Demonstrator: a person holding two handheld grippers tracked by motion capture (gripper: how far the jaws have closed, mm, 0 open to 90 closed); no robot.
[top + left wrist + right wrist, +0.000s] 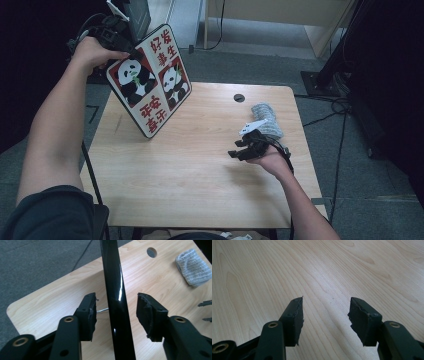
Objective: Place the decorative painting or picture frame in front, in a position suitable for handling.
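Two grippers, one tabletop, two loose items.

Item 1: flat rectangular board, black-edged, printed with two pandas and red characters on white and red panels (150,80). It stands tilted on one lower corner near the far left corner of the pale wood-grain tabletop (190,185), upper end leaning out past the left edge. It probably stays propped only because the left hand steadies its top.

Item 2: left gripper (117,37), at the board's upper end. In the left gripper view the board's glossy black edge (116,302) runs upright between the fingers (88,315), which stand apart on either side with a gap to each pad; no grip shows yet. The straddle suggests the edge is being lined up for a pinch.

Item 3: right gripper (245,147), resting low near the right edge of the tabletop, fingers (293,320) partly spread with nothing between them, bare wood beneath. Likely parked, waiting its turn.

Item 4: folded grey knitted cloth (267,120), lying flat toward the far right, just beyond the right gripper. Possibly there for wiping the board.

Item 5: round cable hole (239,98), near the far edge.
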